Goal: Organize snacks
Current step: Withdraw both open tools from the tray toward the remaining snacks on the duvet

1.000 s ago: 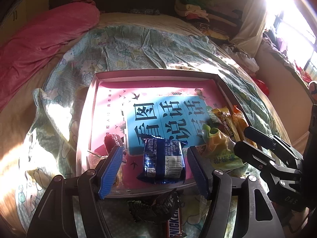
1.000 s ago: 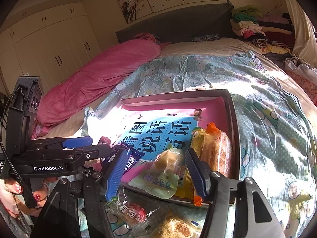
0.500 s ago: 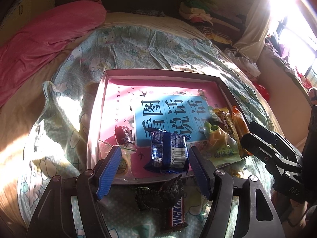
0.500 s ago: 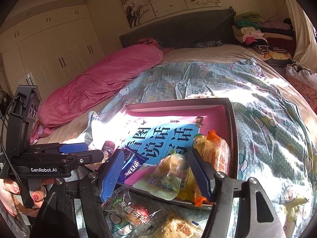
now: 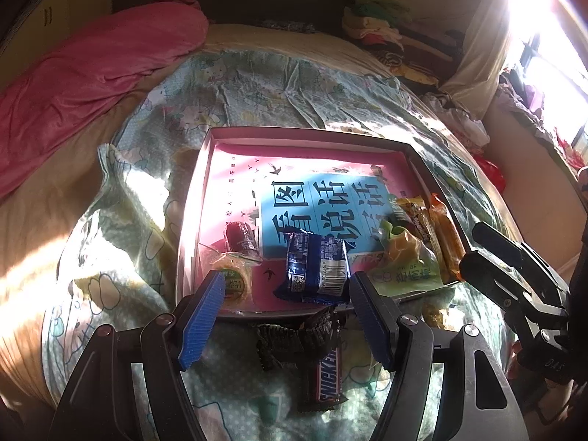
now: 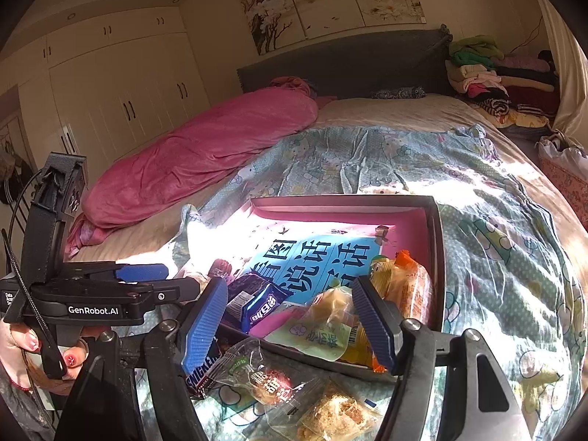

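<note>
Snacks (image 5: 316,271) crowd the pink box's (image 5: 191,228) lower edge; its upper half lies bare. Left tool (image 5: 286,321) and right tool (image 6: 290,325) hang spread, the right's jaws just widened, pinching nothing.

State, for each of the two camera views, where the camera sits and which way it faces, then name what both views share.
Left wrist: on the left gripper, angled down over the pink tray on the bed; its own blue fingers and the right gripper show.
Right wrist: on the right gripper, facing the headboard over the tray's near corner; its fingers, the left gripper and a hand show.
Shared: the tray, blue packet, Snickers bar.
</note>
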Demonstrator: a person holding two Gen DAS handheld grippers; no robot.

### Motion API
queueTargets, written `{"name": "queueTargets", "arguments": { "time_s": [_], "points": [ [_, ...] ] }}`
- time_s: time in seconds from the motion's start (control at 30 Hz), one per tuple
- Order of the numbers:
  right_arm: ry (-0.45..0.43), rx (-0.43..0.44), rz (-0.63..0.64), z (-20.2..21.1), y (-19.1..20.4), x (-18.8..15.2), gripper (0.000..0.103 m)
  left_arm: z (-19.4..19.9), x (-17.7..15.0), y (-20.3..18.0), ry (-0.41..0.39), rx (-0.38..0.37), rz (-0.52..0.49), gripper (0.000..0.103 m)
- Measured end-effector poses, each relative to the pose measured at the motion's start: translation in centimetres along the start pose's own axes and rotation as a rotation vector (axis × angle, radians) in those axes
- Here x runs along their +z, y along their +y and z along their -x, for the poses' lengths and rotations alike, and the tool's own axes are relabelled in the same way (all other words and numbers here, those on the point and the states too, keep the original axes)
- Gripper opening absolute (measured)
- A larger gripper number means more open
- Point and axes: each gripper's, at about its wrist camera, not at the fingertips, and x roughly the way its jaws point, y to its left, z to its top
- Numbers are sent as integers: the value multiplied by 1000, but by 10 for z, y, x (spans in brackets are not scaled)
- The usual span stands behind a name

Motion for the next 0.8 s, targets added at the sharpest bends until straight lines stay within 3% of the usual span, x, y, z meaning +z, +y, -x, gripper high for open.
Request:
{"name": "queueTargets", "arguments": {
  "time_s": [0.8],
  "points": [
    [24,0,170,13,39,-14,72,22,-18,-3,8,42,-25,77]
  ]
}}
